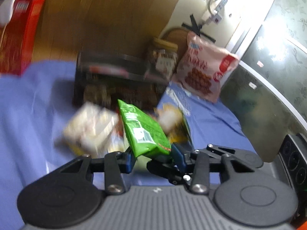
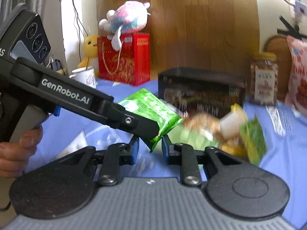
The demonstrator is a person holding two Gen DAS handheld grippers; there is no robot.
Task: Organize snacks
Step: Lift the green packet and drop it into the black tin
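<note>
A green snack packet [image 1: 143, 130] is held above the blue tablecloth. My left gripper [image 1: 151, 156] is shut on its near end; in the right wrist view the left gripper [image 2: 145, 129] reaches in from the left onto the same packet [image 2: 153, 109]. My right gripper [image 2: 148, 149] is open, its blue pads either side of the packet's lower corner, apart from it. Blurred loose snacks, a pale packet [image 1: 90, 128] and yellow-green ones [image 2: 241, 134], lie on the cloth. A black mesh basket [image 2: 201, 94] holding snacks stands behind them.
A pink snack bag [image 1: 205, 71] and a jar of nuts [image 2: 264, 78] stand right of the basket. A red gift bag [image 2: 124, 59] with a plush toy [image 2: 124, 19] on top, a yellow plush and a white mug [image 2: 84, 75] stand far left. A wooden board is behind.
</note>
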